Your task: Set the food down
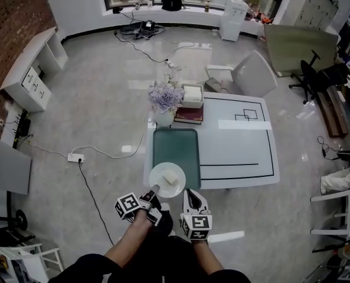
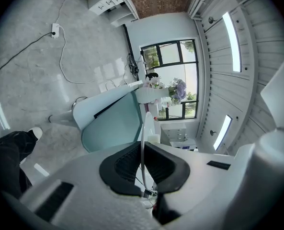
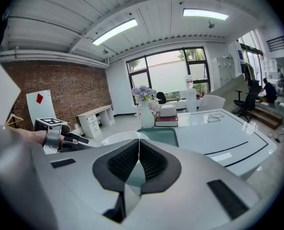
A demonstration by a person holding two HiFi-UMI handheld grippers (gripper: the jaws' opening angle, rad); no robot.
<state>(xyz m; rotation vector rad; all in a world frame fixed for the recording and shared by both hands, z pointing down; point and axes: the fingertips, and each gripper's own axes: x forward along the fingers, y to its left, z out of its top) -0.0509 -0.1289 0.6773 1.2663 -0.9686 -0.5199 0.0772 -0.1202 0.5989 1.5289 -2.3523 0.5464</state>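
A white plate (image 1: 167, 180) carries a pale block of food (image 1: 170, 176) and hangs over the near end of a teal tray (image 1: 175, 147) on the white table (image 1: 239, 152). My left gripper (image 1: 153, 192) is shut on the plate's near-left rim. In the left gripper view the thin rim (image 2: 145, 128) runs edge-on between the dark pads (image 2: 127, 164), with the food (image 2: 153, 139) just beyond. My right gripper (image 1: 191, 193) sits just right of the plate, apart from it. Its jaws (image 3: 138, 159) are shut with nothing between them, and the plate (image 3: 122, 137) shows ahead on the left.
A vase of purple flowers (image 1: 164, 102) stands at the tray's far end, beside a white box on books (image 1: 191, 96). A white chair (image 1: 251, 75) is behind the table. Black tape lines mark the tabletop (image 1: 236, 165). A power strip and cable (image 1: 75, 157) lie on the floor at left.
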